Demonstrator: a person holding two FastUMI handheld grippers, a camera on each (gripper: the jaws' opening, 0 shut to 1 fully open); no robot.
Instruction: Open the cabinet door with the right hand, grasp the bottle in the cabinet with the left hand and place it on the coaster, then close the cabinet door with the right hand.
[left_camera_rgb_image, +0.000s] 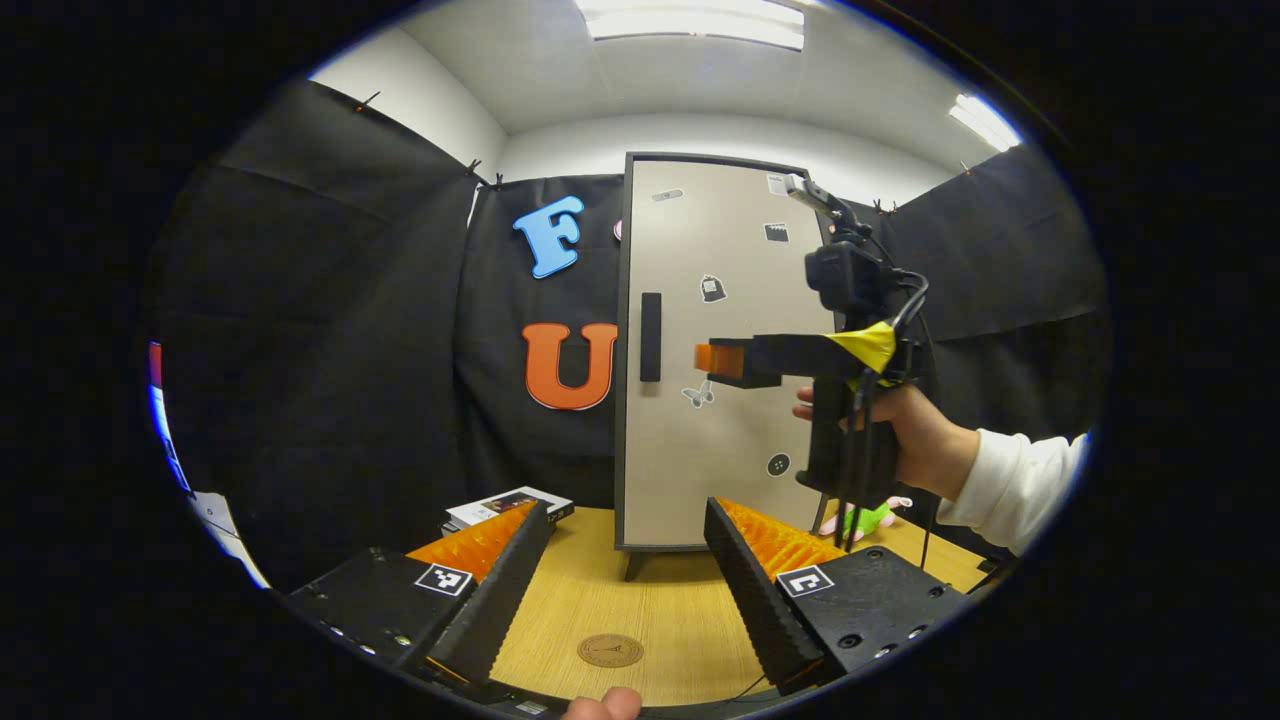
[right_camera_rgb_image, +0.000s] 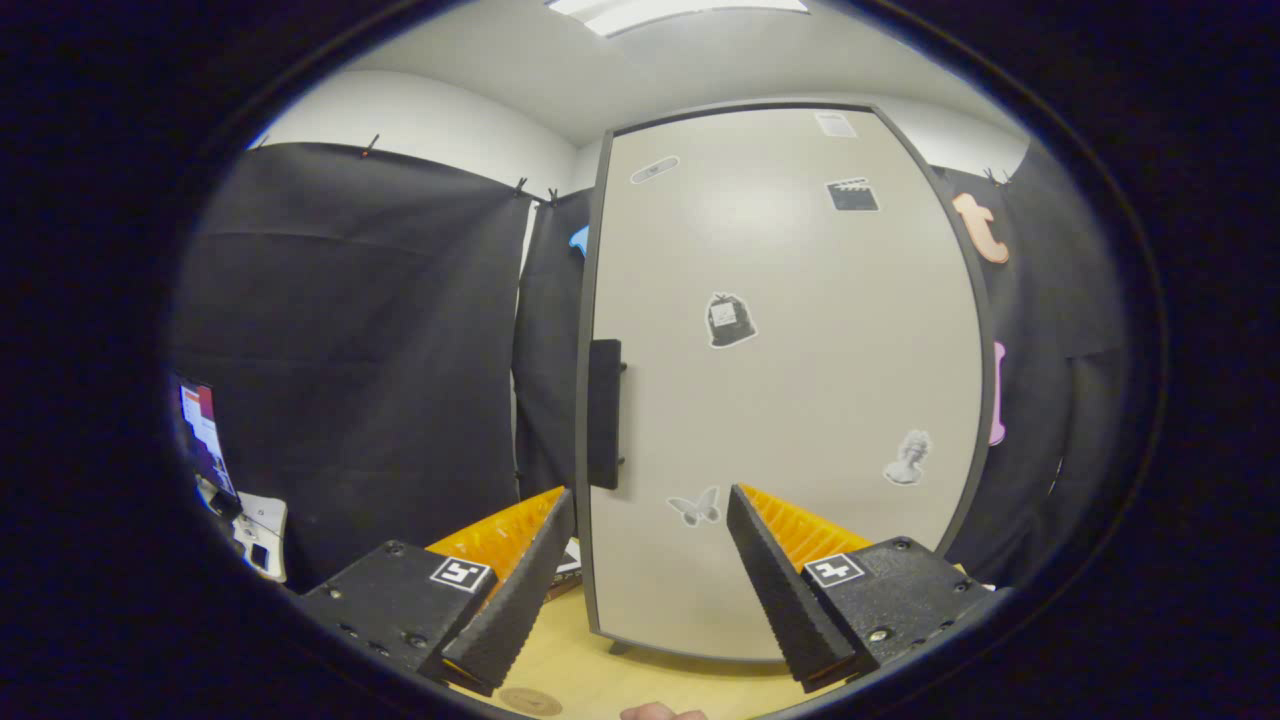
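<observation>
One cabinet (left_camera_rgb_image: 700, 350) stands on the wooden table (left_camera_rgb_image: 600, 600), its single door (right_camera_rgb_image: 790, 380) shut, with one dark handle (right_camera_rgb_image: 604, 413) on its left edge. One round coaster (left_camera_rgb_image: 610, 650) lies on the table in front of it. The bottle is not visible behind the closed door. The left gripper (left_camera_rgb_image: 625, 530) hovers low over the table, jaws wide apart and empty. The right gripper (right_camera_rgb_image: 650, 515), held in one hand (left_camera_rgb_image: 920, 440), points at the door near the handle, jaws also wide and empty. Two stickers, a butterfly (right_camera_rgb_image: 695, 507) and a bust (right_camera_rgb_image: 908, 458), mark the door's lower part.
</observation>
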